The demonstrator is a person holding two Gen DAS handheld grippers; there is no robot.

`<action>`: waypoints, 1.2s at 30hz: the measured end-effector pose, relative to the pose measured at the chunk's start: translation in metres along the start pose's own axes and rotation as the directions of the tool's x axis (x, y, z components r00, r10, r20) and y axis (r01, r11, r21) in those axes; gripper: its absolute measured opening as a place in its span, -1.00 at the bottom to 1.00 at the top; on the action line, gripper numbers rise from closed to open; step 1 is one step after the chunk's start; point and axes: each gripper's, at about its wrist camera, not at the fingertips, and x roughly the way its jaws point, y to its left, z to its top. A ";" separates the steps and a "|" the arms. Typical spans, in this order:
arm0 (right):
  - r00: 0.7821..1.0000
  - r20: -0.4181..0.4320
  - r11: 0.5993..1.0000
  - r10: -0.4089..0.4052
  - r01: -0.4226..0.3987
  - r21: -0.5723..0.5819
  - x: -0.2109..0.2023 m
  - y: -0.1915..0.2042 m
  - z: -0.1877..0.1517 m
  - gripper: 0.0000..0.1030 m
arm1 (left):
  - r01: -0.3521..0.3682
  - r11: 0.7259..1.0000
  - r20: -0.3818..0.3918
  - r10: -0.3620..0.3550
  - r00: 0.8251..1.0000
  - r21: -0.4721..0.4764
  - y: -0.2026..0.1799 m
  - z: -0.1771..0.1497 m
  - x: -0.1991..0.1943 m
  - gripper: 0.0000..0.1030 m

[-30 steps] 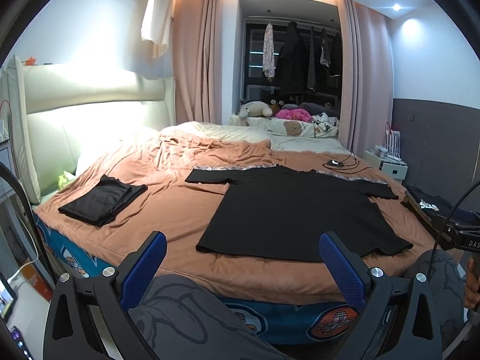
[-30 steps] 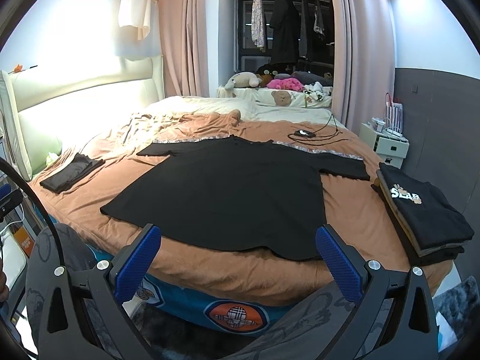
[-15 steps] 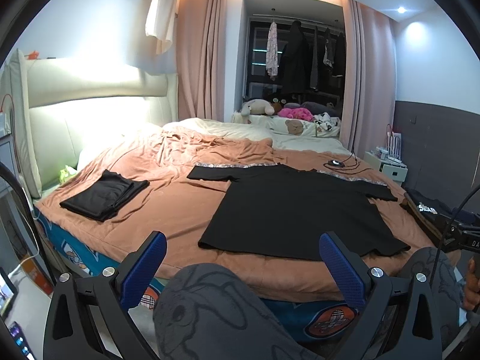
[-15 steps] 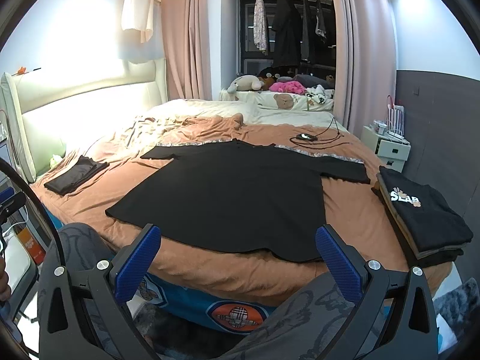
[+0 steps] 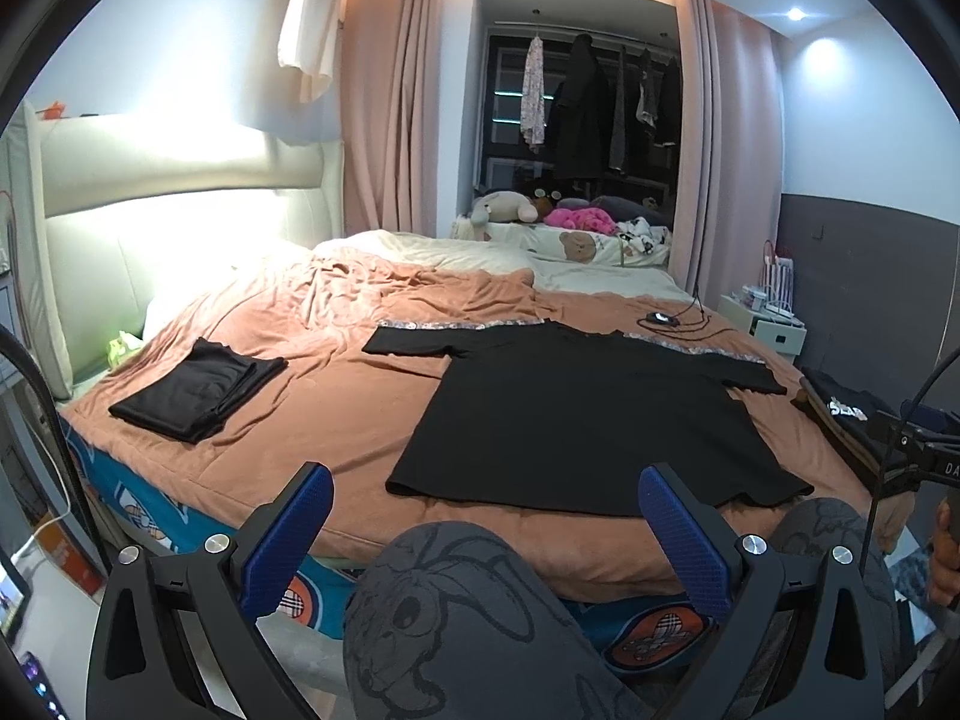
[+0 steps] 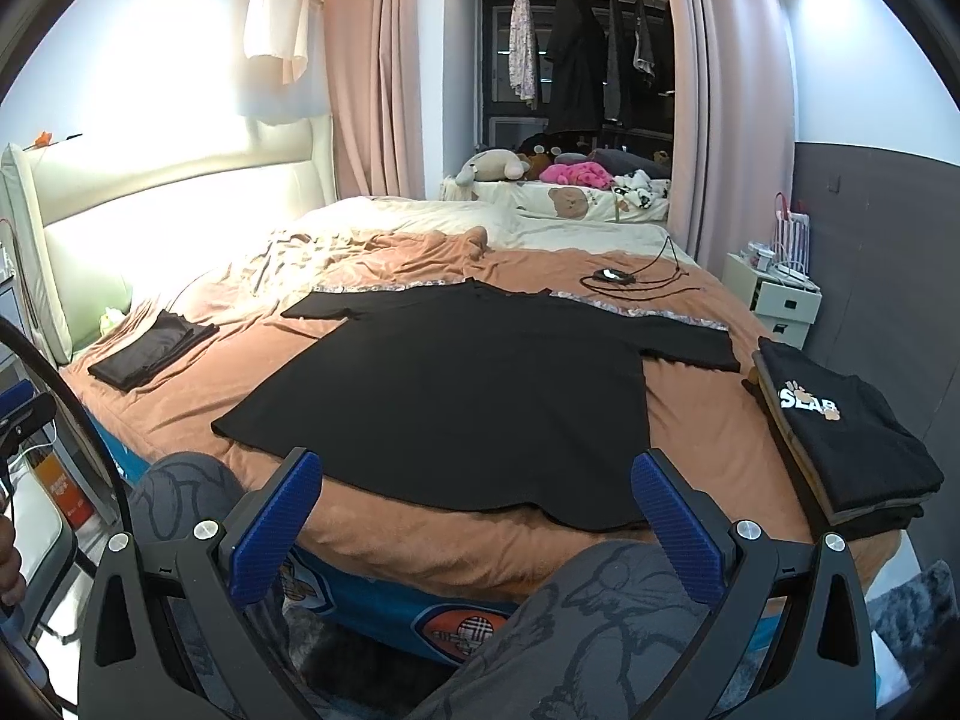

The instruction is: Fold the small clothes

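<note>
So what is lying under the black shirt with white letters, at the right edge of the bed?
The printed black shirt tops a stack of folded clothes: edges of a tan layer and a dark one show below it. How many pieces there are, or what they are, is covered.

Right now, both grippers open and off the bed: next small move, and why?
Probably bring the left gripper forward and down to the near-left hem corner of the black T-shirt. The shirt lies spread flat and unfolded on the bed, hem toward the person. Both the left and the right gripper are open, empty and short of the bed edge, so a fold needs a grasp first.
</note>
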 end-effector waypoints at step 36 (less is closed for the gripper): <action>0.995 -0.075 0.997 0.071 -0.069 0.027 0.140 -0.014 0.062 1.00 | -0.029 1.000 -0.127 0.028 0.991 -0.004 0.046 0.074 0.147 0.99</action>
